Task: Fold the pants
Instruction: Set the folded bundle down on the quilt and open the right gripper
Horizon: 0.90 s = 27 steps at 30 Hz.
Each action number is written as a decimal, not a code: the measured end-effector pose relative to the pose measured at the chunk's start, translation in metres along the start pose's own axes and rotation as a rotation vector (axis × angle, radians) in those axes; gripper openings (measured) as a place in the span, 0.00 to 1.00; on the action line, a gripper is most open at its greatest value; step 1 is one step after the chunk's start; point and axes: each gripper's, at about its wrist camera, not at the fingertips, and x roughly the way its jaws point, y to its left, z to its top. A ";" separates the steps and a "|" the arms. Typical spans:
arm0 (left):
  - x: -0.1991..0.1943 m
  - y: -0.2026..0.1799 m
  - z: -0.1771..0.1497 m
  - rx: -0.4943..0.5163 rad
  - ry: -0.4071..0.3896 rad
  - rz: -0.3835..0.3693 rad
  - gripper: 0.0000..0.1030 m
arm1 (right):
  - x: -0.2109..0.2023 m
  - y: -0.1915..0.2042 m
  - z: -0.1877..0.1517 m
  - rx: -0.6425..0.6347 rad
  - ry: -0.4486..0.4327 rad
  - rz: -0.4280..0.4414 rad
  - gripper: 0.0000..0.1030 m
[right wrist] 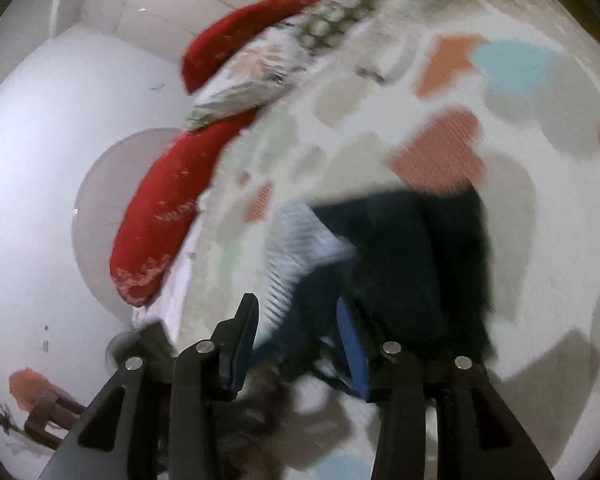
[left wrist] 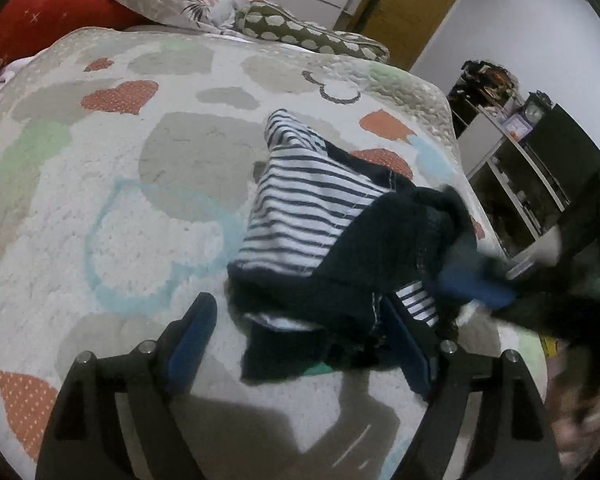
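the pants [left wrist: 340, 248], dark with a striped lining turned outward, are bunched on the quilted bed [left wrist: 100, 208], from centre toward 4 o'clock in the left wrist view. the left gripper [left wrist: 300, 328] is spread wide, released, with the near fabric edge lying between its fingers, probably lined up for a pinch. the right gripper [right wrist: 296, 340] is also parted over the dark cloth; nothing is judged clamped, though that view is blurred. red pillows [right wrist: 160, 208] are seen toward 9 o'clock there.
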 end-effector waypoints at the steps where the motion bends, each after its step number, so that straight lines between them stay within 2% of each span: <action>1: -0.002 -0.003 -0.001 0.015 0.010 -0.001 0.80 | 0.004 -0.009 -0.007 0.015 0.000 -0.059 0.41; 2: -0.004 -0.005 -0.003 0.024 0.009 0.004 0.80 | 0.004 -0.020 -0.013 0.035 -0.009 -0.077 0.36; 4: -0.012 -0.008 -0.007 0.035 0.004 0.004 0.80 | 0.000 -0.028 -0.022 0.046 -0.045 -0.056 0.36; 6: -0.024 -0.008 -0.009 0.036 -0.009 -0.003 0.80 | -0.011 -0.021 -0.025 -0.004 -0.082 -0.119 0.37; 9: -0.045 0.000 -0.016 0.021 -0.038 0.016 0.80 | -0.029 -0.001 -0.028 -0.086 -0.128 -0.186 0.46; 10: -0.052 0.005 -0.020 0.004 -0.046 0.026 0.80 | -0.038 0.008 -0.027 -0.115 -0.167 -0.210 0.48; 13: -0.066 0.017 -0.028 -0.048 -0.067 0.057 0.80 | -0.051 0.027 -0.026 -0.173 -0.243 -0.216 0.52; 15: -0.077 0.023 -0.034 -0.072 -0.087 0.085 0.80 | -0.045 0.027 -0.024 -0.167 -0.236 -0.202 0.58; 17: -0.088 0.022 -0.037 -0.070 -0.124 0.135 0.82 | -0.025 0.010 -0.020 -0.133 -0.177 -0.211 0.63; 19: -0.104 0.018 -0.040 -0.041 -0.187 0.215 0.87 | 0.003 -0.013 -0.021 -0.093 -0.068 -0.301 0.63; 23: -0.138 0.000 -0.050 0.042 -0.365 0.361 0.95 | -0.023 -0.004 -0.041 -0.113 -0.157 -0.283 0.64; 25: -0.153 -0.012 -0.057 0.076 -0.450 0.370 1.00 | -0.036 0.009 -0.053 -0.166 -0.195 -0.346 0.65; 27: -0.164 -0.022 -0.063 0.098 -0.505 0.348 1.00 | -0.045 0.019 -0.070 -0.197 -0.226 -0.398 0.66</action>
